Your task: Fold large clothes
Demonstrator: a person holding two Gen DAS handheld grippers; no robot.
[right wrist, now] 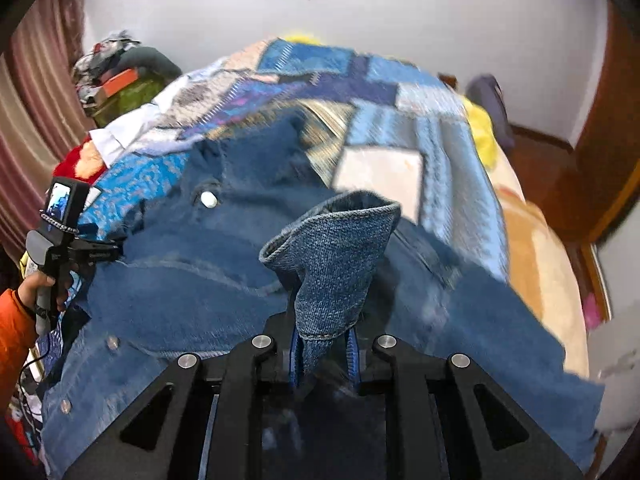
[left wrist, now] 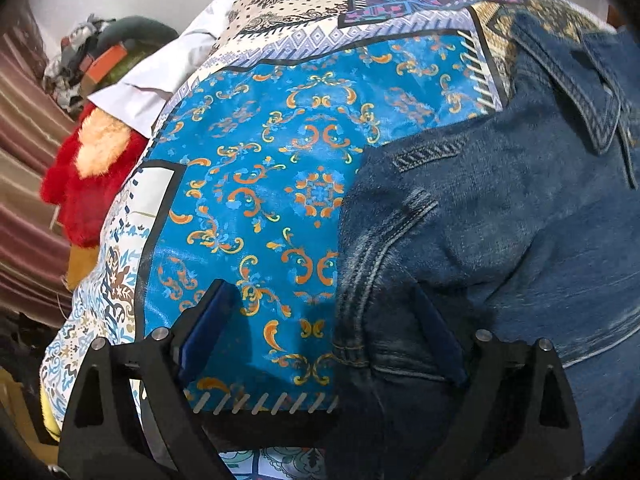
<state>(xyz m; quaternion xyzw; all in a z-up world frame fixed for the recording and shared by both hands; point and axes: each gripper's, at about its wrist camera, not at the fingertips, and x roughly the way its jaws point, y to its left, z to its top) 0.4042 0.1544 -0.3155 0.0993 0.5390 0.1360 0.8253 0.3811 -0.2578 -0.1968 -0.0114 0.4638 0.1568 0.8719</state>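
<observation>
Denim jacket [right wrist: 200, 280] spread on bed quilt [left wrist: 260, 184]. Right claw [right wrist: 325, 360] pinching cuff; left claw [left wrist: 320, 336] wide over jacket edge. Best carry cuff across, keeping fabric taut.

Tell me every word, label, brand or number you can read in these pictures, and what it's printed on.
None can be read.
Left gripper: faint light lettering on its black body, too small and blurred to read.
Its camera screen: shows an image only, no legible text.
Denim jacket: stitching and buttons, no readable label.
Patchwork bedspread: ornament only, no words.
</observation>
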